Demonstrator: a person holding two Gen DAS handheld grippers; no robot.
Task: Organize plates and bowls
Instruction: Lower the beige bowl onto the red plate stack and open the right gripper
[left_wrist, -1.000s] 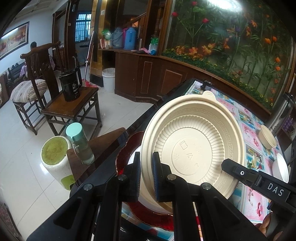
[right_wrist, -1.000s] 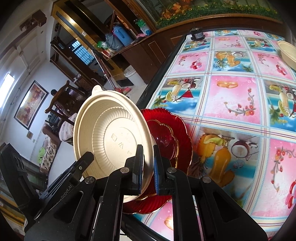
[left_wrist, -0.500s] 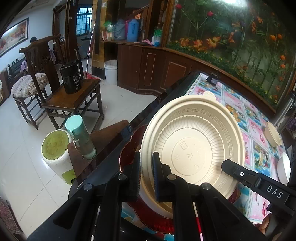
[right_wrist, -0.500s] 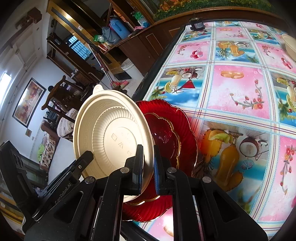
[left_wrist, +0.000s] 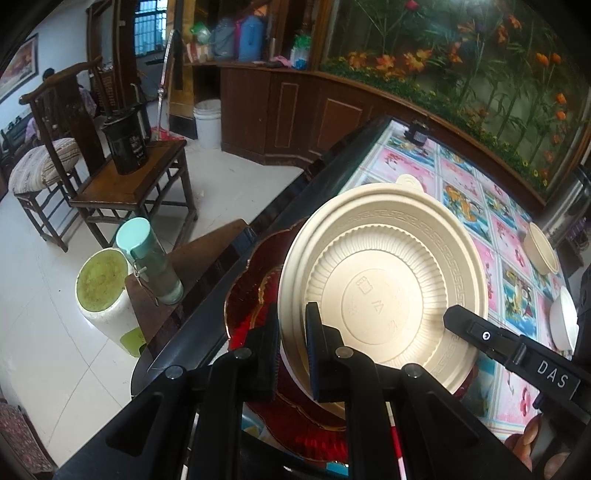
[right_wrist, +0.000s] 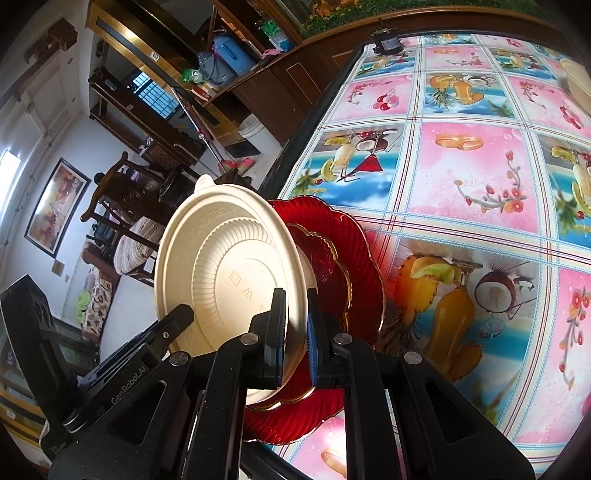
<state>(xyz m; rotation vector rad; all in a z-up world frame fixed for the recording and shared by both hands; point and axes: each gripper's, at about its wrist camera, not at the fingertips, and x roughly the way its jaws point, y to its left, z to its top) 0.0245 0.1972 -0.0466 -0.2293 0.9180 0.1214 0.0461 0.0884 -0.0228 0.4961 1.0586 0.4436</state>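
Observation:
A cream plastic bowl (left_wrist: 384, 295) is held tilted, its inside facing both cameras, just over a large red plate (right_wrist: 365, 258). A smaller gold-rimmed red plate (right_wrist: 332, 266) lies on the large one, at the table's near left corner. My left gripper (left_wrist: 291, 339) is shut on the bowl's lower left rim. My right gripper (right_wrist: 295, 332) is shut on the bowl's (right_wrist: 229, 277) lower right rim. The bowl hides most of the red plate (left_wrist: 251, 280) in the left wrist view. Whether the bowl's base touches the plates is hidden.
A cream bowl (left_wrist: 541, 247) and a white bowl (left_wrist: 563, 323) sit far right on the patterned tablecloth (right_wrist: 461, 177), by a steel flask (left_wrist: 565, 206). Off the table's dark left edge (left_wrist: 295, 192) stand a mint-lidded bottle (left_wrist: 147, 258), a white bin (left_wrist: 107, 295) and wooden chairs (left_wrist: 129, 184).
Both grippers keep their hold on the bowl. The left wrist view has tipped downward a little, so the table and plates sit lower and larger in it; the bowl stays over the red plates.

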